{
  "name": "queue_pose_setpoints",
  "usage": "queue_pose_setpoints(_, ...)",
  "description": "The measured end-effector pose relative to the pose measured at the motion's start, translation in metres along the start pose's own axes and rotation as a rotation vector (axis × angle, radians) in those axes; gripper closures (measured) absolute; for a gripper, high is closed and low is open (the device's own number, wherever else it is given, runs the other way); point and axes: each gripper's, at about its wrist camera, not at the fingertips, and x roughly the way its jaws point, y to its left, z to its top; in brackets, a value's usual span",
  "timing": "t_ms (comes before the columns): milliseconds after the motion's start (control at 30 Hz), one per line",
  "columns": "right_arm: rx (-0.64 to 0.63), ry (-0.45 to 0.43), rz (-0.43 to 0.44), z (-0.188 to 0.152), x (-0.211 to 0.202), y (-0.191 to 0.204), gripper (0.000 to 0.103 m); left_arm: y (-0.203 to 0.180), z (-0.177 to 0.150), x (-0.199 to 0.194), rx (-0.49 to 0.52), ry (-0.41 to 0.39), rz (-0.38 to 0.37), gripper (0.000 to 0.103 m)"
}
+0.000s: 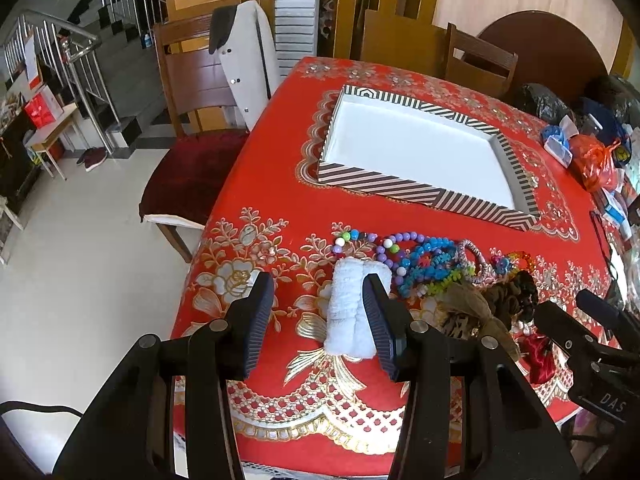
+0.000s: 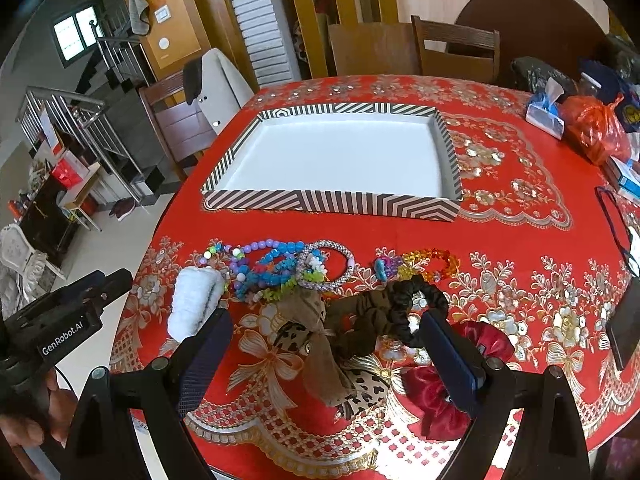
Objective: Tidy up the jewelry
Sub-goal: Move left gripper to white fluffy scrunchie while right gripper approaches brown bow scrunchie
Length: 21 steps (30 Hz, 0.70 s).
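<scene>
A row of bright beaded bracelets point(image 1: 424, 256) point(image 2: 272, 264) lies on the red tablecloth in front of a shallow striped box point(image 1: 384, 186) point(image 2: 332, 202) whose white inside holds nothing. A white fluffy hair tie point(image 1: 348, 312) point(image 2: 192, 300) rests at the row's left end. My left gripper point(image 1: 318, 278) is open above it, with the right finger overlapping the tie and the left finger well apart. My right gripper point(image 2: 326, 316) is open over a pile of brown, leopard and black scrunchies point(image 2: 360, 316) point(image 1: 480, 304). A red satin scrunchie point(image 2: 436, 396) sits under its right finger.
An orange plastic bag point(image 2: 592, 128), a tissue pack point(image 2: 544, 112) and other clutter crowd the table's far right. A dark phone point(image 2: 624, 328) lies near the right edge. A wooden chair with a white jacket point(image 1: 248, 60) stands at the left side, with a staircase beyond.
</scene>
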Motion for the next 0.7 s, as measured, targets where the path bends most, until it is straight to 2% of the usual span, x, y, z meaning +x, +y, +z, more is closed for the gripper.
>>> queue_pose_setpoints(267,0.002,0.003,-0.001,0.000,0.000,-0.008,0.010,0.004,0.001,0.004,-0.004,0.020,0.002,0.057)
queue_pose_setpoints(400,0.032,0.007,-0.021,-0.001,-0.002,-0.020,0.010,0.018,0.006,0.005,-0.039,0.038,-0.026,0.057)
queue_pose_setpoints(567,0.064,0.014,-0.026,-0.002,-0.002,-0.033,0.010,0.040,0.007,0.011,-0.091,0.074,-0.023,0.054)
queue_pose_setpoints(700,0.071,0.020,-0.028,-0.002,0.001,-0.036,0.010,0.039,0.004,0.015,-0.100,0.099,-0.028,0.053)
